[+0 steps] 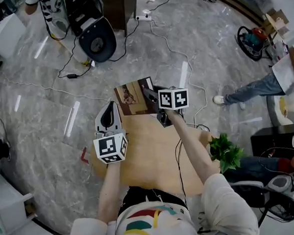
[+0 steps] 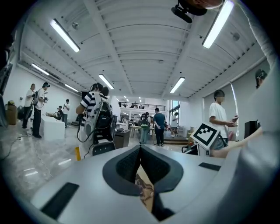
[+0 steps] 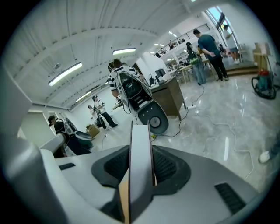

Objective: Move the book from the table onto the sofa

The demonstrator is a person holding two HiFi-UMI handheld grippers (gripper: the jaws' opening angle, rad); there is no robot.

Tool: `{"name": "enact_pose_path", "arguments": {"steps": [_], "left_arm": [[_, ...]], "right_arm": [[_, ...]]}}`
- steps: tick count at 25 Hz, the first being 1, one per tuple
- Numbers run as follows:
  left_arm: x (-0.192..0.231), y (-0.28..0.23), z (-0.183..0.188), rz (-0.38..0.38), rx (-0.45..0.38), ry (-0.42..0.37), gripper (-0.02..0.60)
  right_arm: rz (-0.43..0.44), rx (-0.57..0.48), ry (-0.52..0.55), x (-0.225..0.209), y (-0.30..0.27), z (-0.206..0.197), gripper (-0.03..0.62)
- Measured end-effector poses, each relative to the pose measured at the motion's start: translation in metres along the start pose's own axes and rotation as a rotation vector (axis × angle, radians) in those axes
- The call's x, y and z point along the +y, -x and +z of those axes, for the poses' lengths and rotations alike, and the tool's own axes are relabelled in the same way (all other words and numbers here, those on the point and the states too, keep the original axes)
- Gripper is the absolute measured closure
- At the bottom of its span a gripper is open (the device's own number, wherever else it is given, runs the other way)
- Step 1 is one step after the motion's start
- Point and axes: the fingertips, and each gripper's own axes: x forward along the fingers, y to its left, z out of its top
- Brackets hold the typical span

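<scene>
OK, you've got the book (image 1: 133, 96) held clear of the desk (image 1: 150, 159), out over its far edge. It lies roughly flat with the cover facing up at you, long axis running side to side between your two hands. Your left hand-held gripper (image 1: 112, 107) is pinched almost together on a thin printed edge at the book's left corner. Your right hand-held gripper (image 1: 149, 94) is clamped partly open across the book's thick right edge. Count: one book, two hand-held grippers, one desk, one green plant (image 1: 226, 153) at the desk's right.
</scene>
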Motion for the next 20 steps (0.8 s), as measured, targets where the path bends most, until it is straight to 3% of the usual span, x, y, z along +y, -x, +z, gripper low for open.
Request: {"name": "enact_pose_path", "arguments": {"steps": [6, 11, 17, 20], "left_arm": [[-0.022, 0.042, 0.067, 0.019, -0.071, -0.001, 0.575], [-0.046, 0.078, 0.108, -0.014, -0.150, 0.017, 0.575], [-0.066, 0.144, 0.129, -0.087, -0.197, 0.010, 0.575], [-0.064, 0.174, 0.133, -0.109, -0.214, 0.012, 0.575]], "right_arm": [[-0.101, -0.125, 0.229, 0.071, 0.087, 0.007, 0.436], [-0.114, -0.242, 0.303, 0.143, 0.145, -0.006, 0.436], [-0.193, -0.463, 0.316, 0.207, 0.227, -0.034, 0.436], [-0.220, -0.518, 0.332, 0.228, 0.257, -0.048, 0.436]]}}
